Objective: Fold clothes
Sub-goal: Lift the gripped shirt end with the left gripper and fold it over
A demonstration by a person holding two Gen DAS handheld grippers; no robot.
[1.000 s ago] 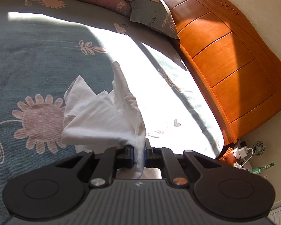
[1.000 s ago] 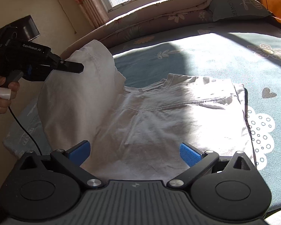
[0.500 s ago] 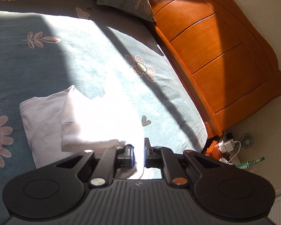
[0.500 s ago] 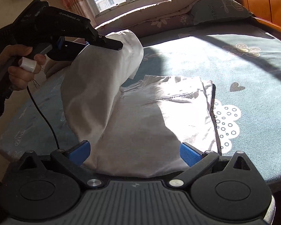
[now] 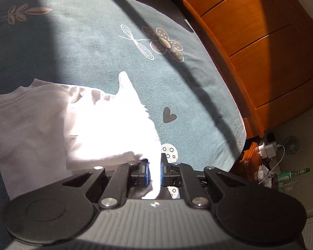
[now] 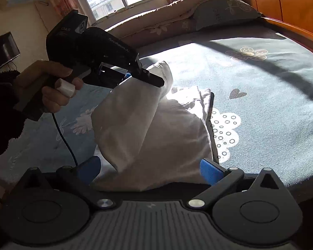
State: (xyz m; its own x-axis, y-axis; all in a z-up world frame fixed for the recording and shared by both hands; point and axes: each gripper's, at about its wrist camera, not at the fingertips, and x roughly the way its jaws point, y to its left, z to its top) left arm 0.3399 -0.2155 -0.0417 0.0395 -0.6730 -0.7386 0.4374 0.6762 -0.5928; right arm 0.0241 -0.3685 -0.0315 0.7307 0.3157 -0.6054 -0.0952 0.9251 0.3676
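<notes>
In the right wrist view, at the far left, a hand (image 6: 48, 87) with a dark sleeve holds the left gripper (image 6: 156, 79) by its handle, and a black cable hangs down from it. This gripper is closed tight on an edge of the white garment (image 6: 148, 137) and holds that part lifted above the bed (image 6: 271, 108), so the cloth hangs down from it in a slope over the rest of the garment, which lies flat on the blue-grey flowered sheet. In the left wrist view the blue pads (image 5: 145, 171) press on a thin strip of the white cloth between them. Further right, the right gripper (image 6: 150, 169) is wide open: its two blue fingertips (image 6: 210, 170) stand at both sides of the near edge of the garment and hold nothing. To the right of the garment the sheet shows a dark heart and a white dotted flower. At the far right stands the orange wooden headboard (image 5: 260, 62).
</notes>
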